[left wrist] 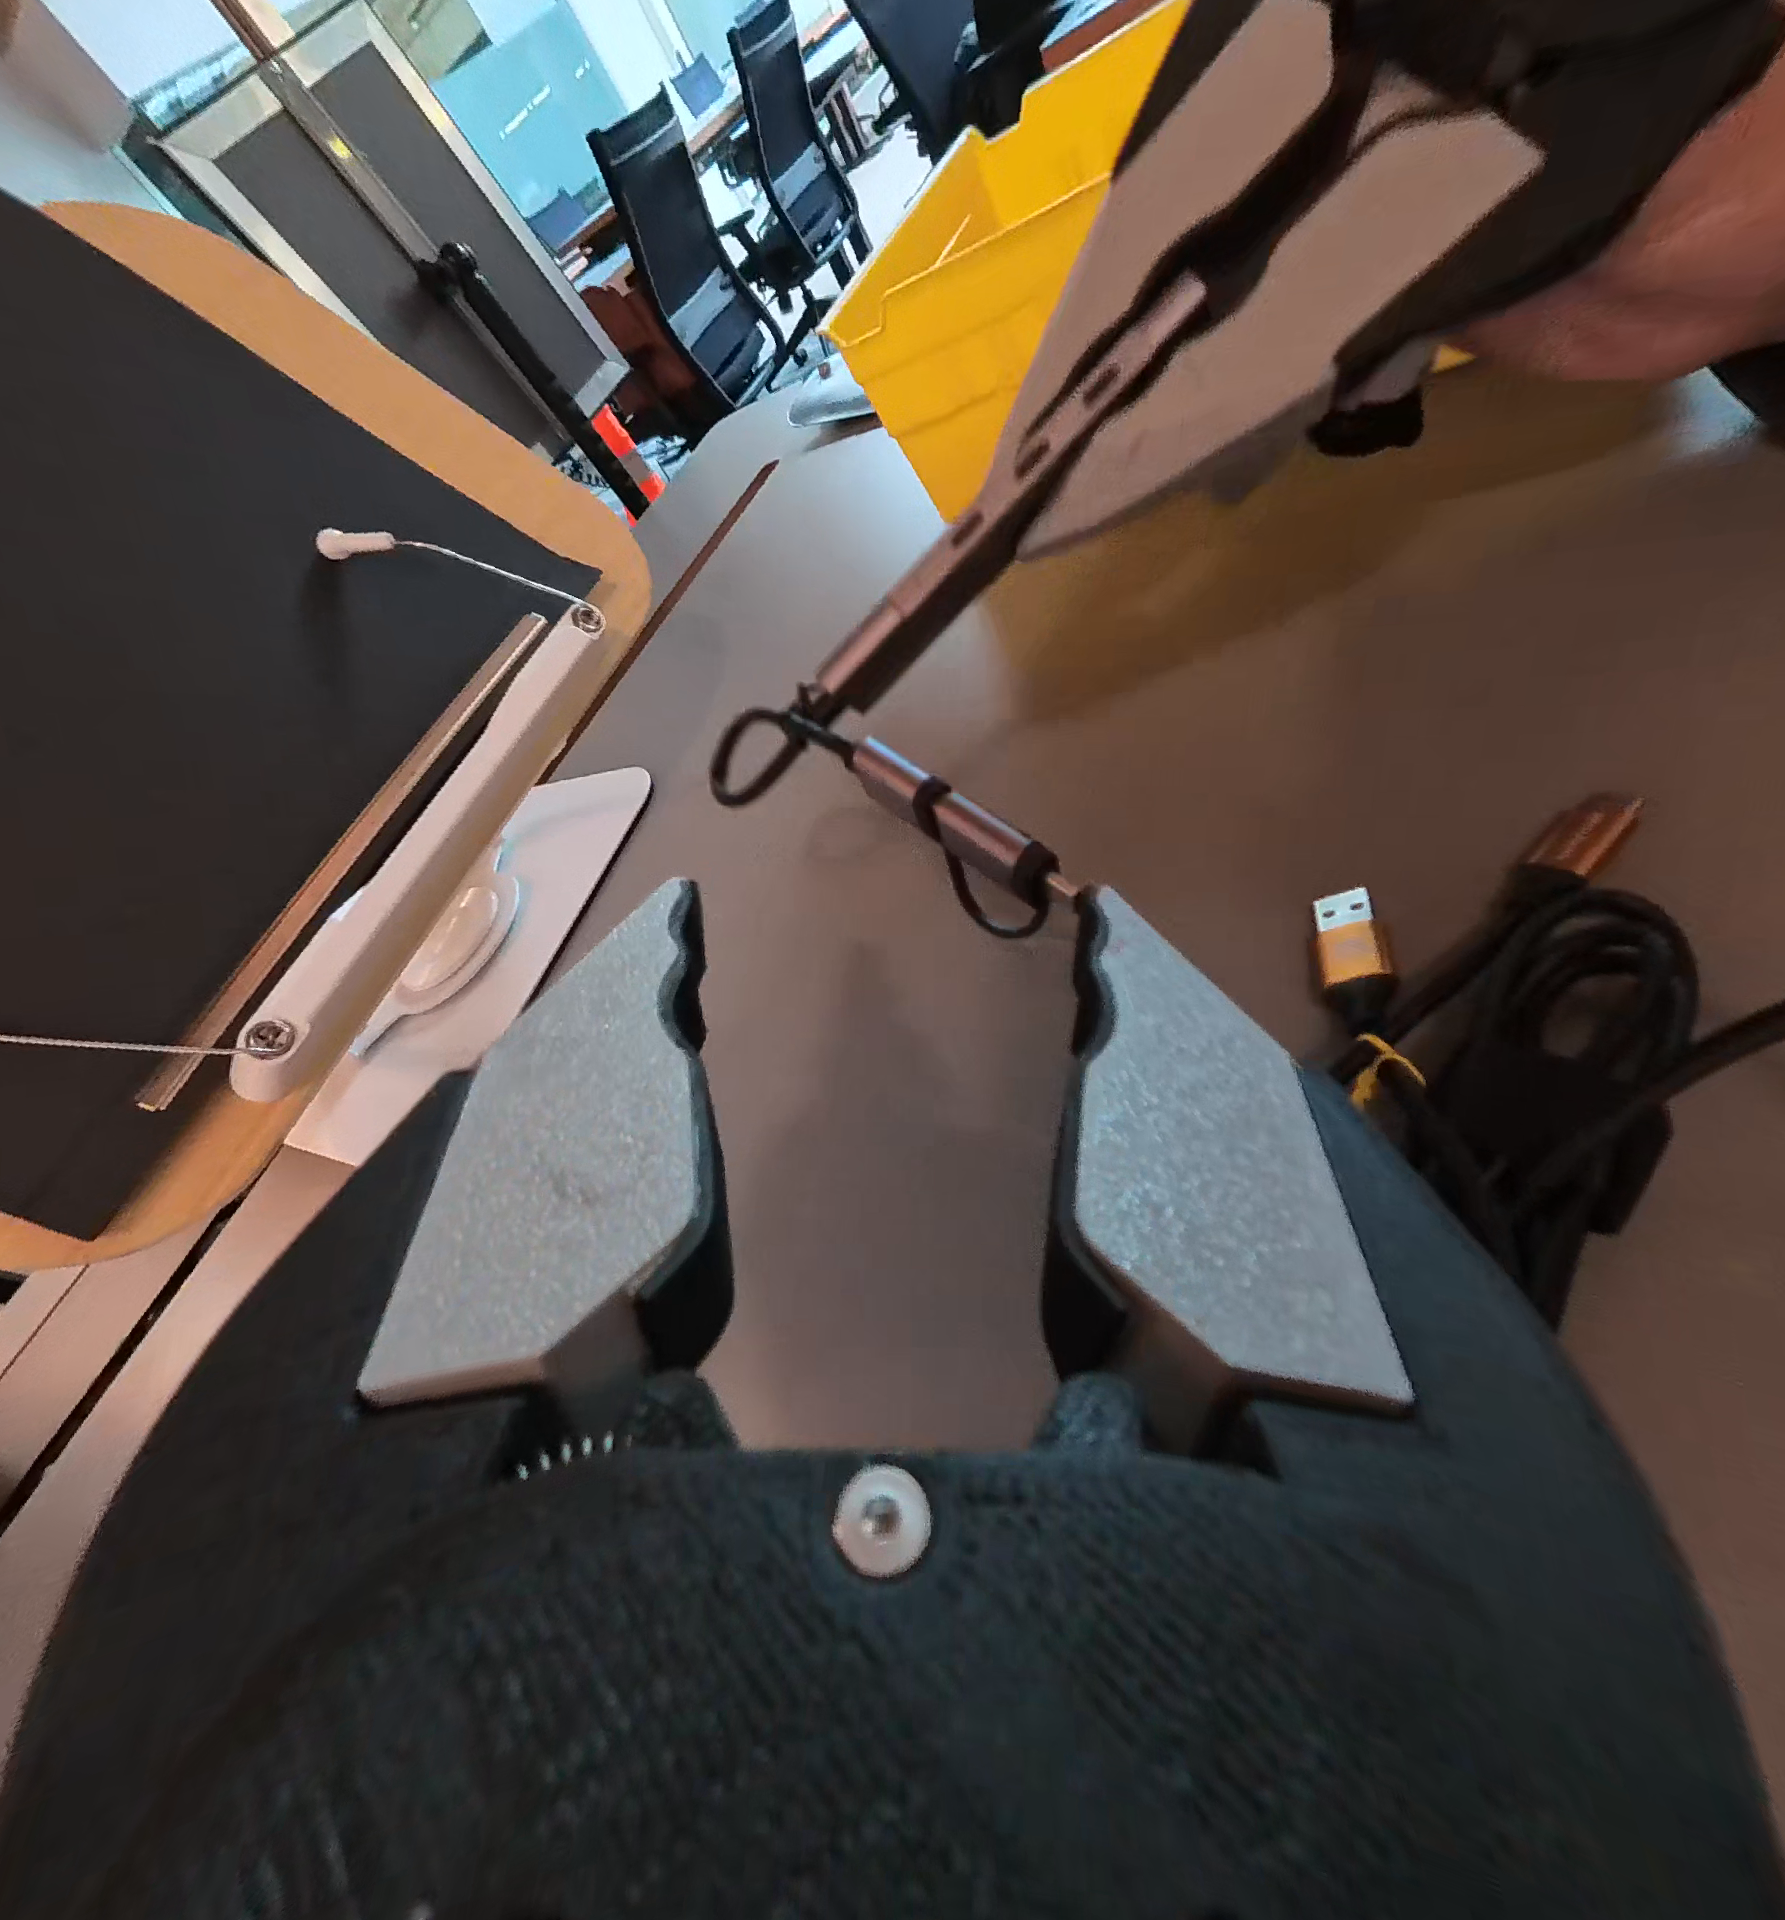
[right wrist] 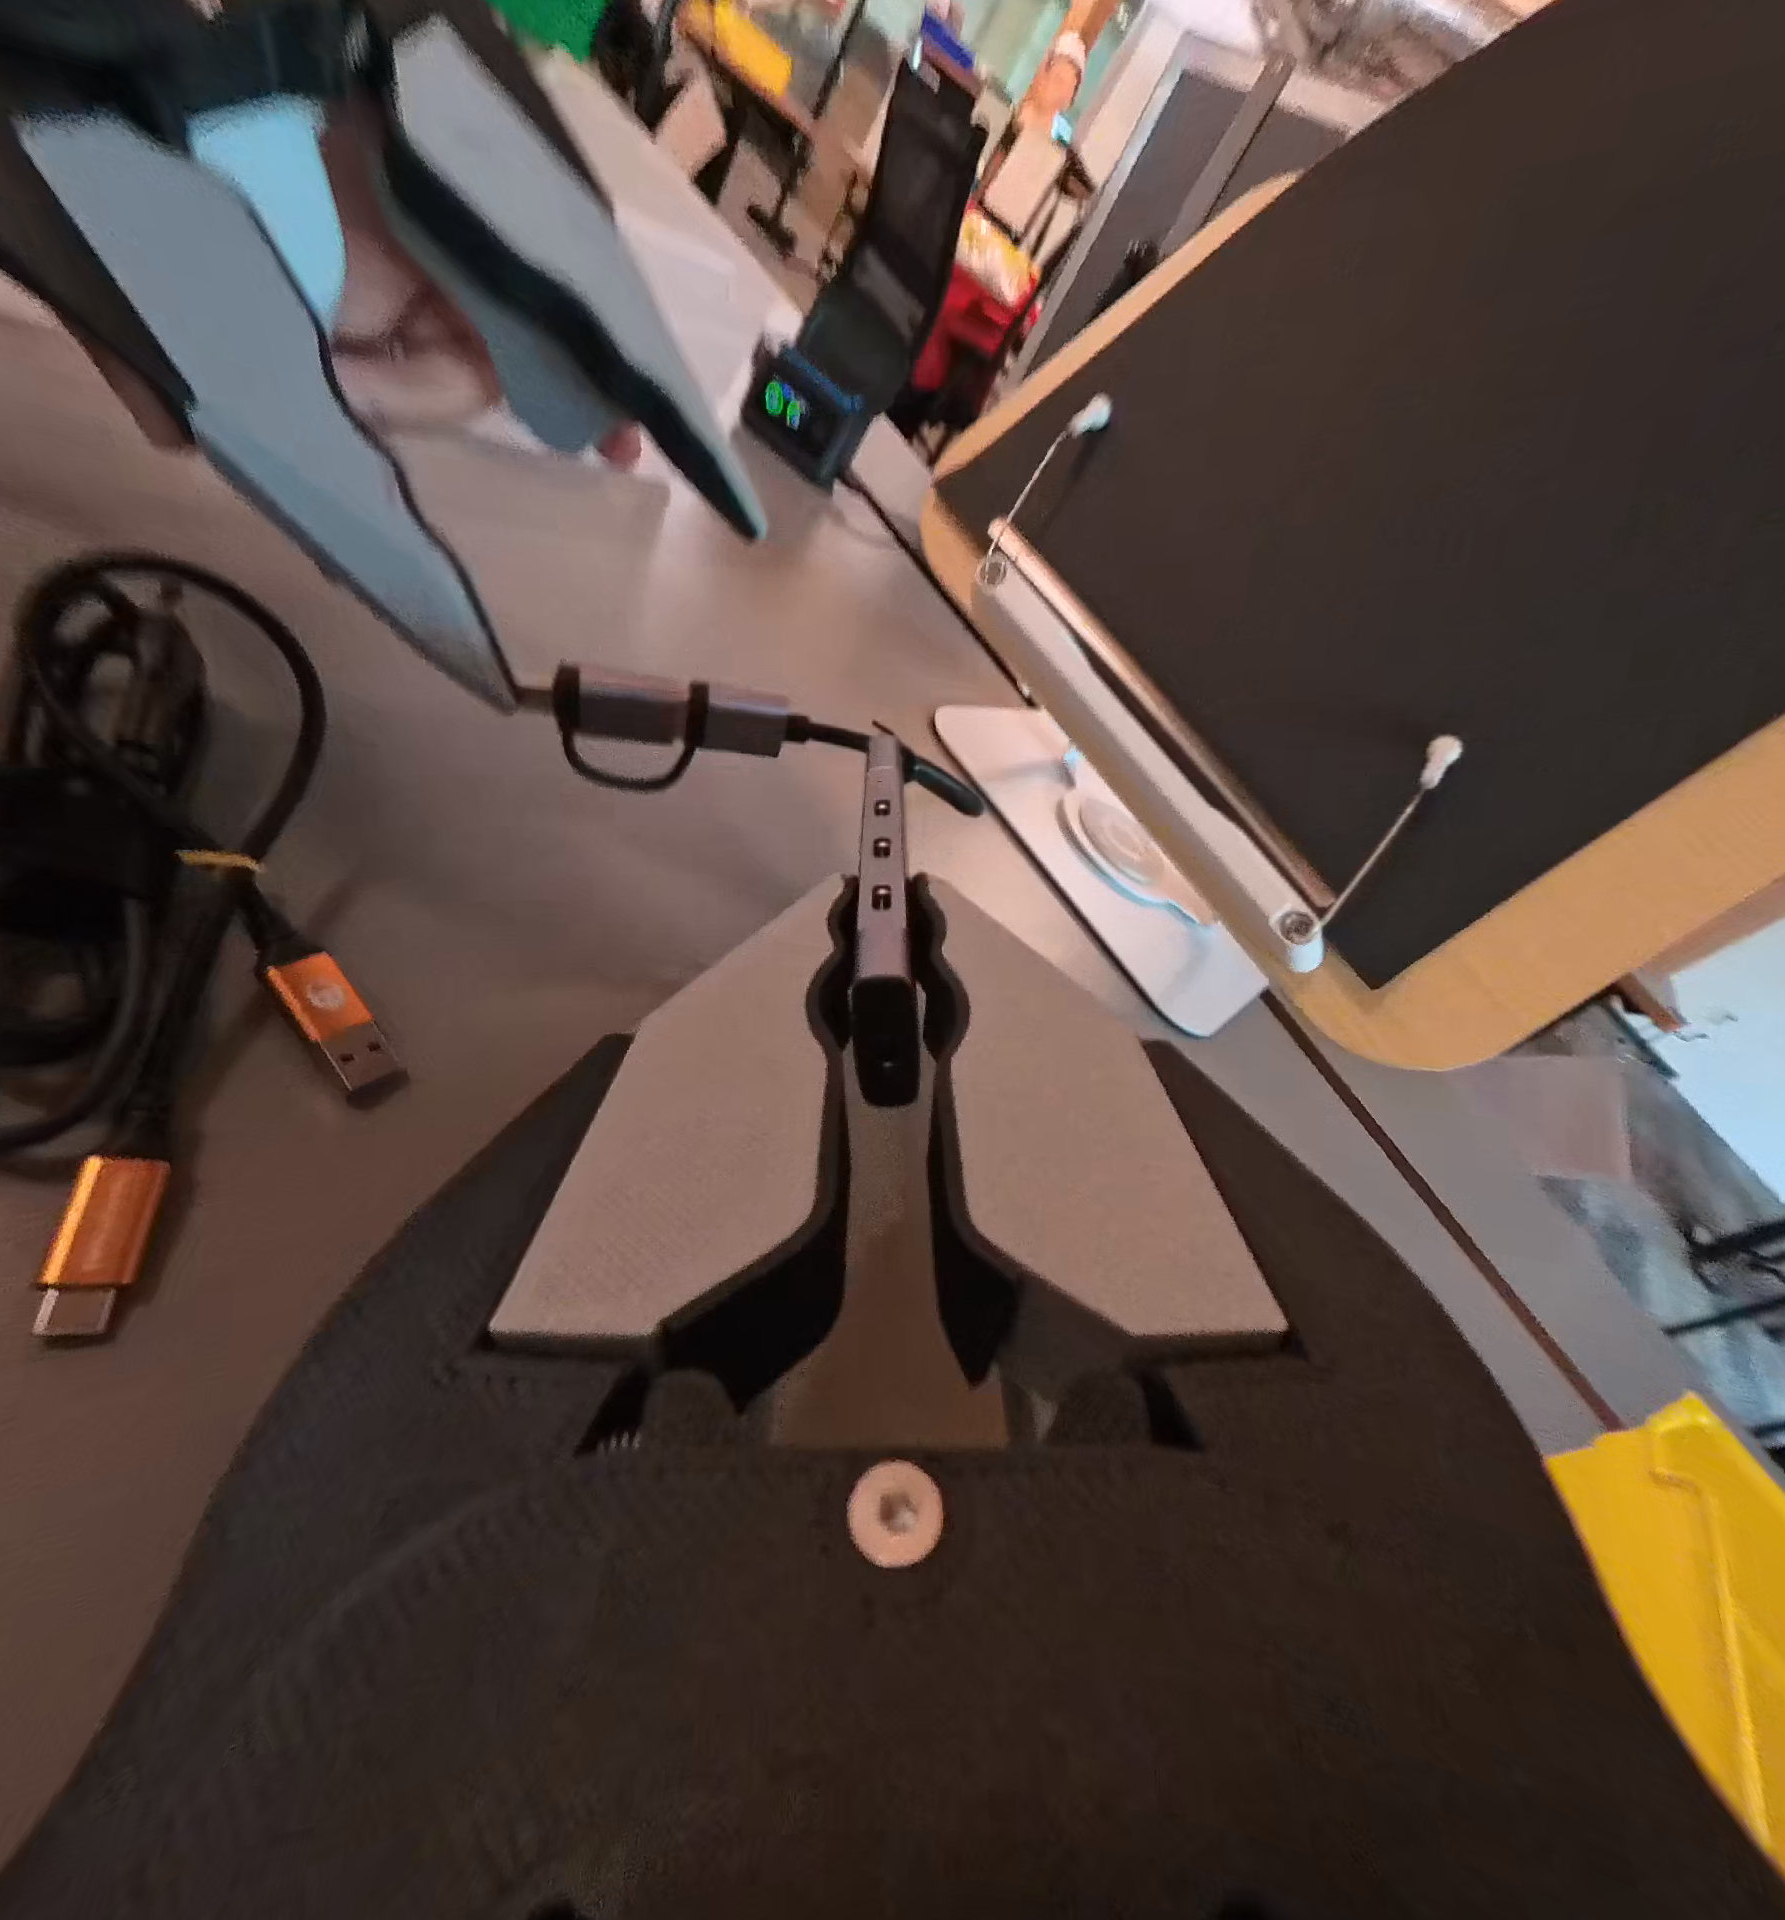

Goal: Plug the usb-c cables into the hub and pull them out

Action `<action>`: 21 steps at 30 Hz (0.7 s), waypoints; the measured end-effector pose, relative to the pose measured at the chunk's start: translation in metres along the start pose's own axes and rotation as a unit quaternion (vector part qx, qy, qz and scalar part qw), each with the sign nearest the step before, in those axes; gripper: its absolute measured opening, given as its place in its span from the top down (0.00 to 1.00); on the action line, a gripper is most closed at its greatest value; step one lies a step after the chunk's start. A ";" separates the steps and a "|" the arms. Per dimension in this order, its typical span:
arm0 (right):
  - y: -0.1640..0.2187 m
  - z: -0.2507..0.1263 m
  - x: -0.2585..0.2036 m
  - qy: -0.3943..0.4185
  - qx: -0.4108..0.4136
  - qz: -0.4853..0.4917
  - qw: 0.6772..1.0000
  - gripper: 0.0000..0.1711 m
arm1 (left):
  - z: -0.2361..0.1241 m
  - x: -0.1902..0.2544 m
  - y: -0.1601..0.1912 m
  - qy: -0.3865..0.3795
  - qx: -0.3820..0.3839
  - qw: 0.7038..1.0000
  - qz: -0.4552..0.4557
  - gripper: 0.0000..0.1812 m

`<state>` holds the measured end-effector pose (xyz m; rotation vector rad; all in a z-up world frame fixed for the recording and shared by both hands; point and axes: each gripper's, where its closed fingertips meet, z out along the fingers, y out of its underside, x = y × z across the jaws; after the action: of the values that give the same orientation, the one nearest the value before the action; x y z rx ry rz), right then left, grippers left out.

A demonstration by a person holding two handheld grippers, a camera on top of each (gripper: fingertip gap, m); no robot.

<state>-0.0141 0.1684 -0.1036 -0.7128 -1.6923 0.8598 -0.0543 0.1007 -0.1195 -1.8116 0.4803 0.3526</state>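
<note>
My right gripper (right wrist: 883, 904) is shut on a slim grey hub (right wrist: 880, 883), held on edge with its row of ports facing up. The hub also shows in the left wrist view (left wrist: 1013, 478), lifted off the table. Its short black tail loops to a grey plug with an adapter (left wrist: 955, 821), which also shows in the right wrist view (right wrist: 659, 717). My left gripper (left wrist: 888, 935) is open and empty, its right fingertip touching the plug's end. A coiled black cable (right wrist: 67, 883) with orange plugs (right wrist: 337, 1023) lies on the table beside it.
A black board with a wooden rim (left wrist: 140, 623) stands on a white base (left wrist: 576, 842) to my left gripper's left. A yellow bin (left wrist: 961, 312) sits behind the hub. A small device with a green display (right wrist: 800, 410) is farther back. Office chairs stand beyond. Spacing between my two grippers at the tips: around 9 cm.
</note>
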 end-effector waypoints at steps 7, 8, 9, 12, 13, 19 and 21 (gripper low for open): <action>-0.024 -0.022 0.024 -0.006 0.096 0.114 0.989 0.97 | -0.003 -0.007 -0.001 -0.012 0.008 1.000 -0.014 0.67; -0.029 -0.026 0.022 -0.023 0.117 0.128 0.985 0.97 | -0.003 -0.007 -0.001 -0.012 0.009 1.000 -0.017 0.67; -0.037 -0.029 0.016 -0.049 0.139 0.138 0.979 0.97 | -0.002 -0.006 -0.003 -0.008 0.014 1.000 -0.022 0.68; -0.061 -0.037 -0.008 -0.127 0.197 0.136 0.963 0.97 | 0.000 0.011 -0.019 0.033 0.054 0.997 -0.044 0.68; -0.065 -0.039 -0.016 -0.143 0.207 0.126 0.960 0.96 | -0.001 0.017 -0.027 0.049 0.076 0.995 -0.051 0.68; -0.070 -0.041 -0.032 -0.175 0.224 0.104 0.953 0.96 | -0.020 0.038 -0.065 0.119 0.178 0.974 -0.072 0.79; -0.070 -0.041 -0.034 -0.184 0.222 0.110 0.951 0.97 | -0.025 0.036 -0.071 0.121 0.200 0.969 -0.080 0.83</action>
<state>0.0314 0.1102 -0.0567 -0.4510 -1.6668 1.5496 0.0120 0.0893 -0.0708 -1.4903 0.5272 -0.0786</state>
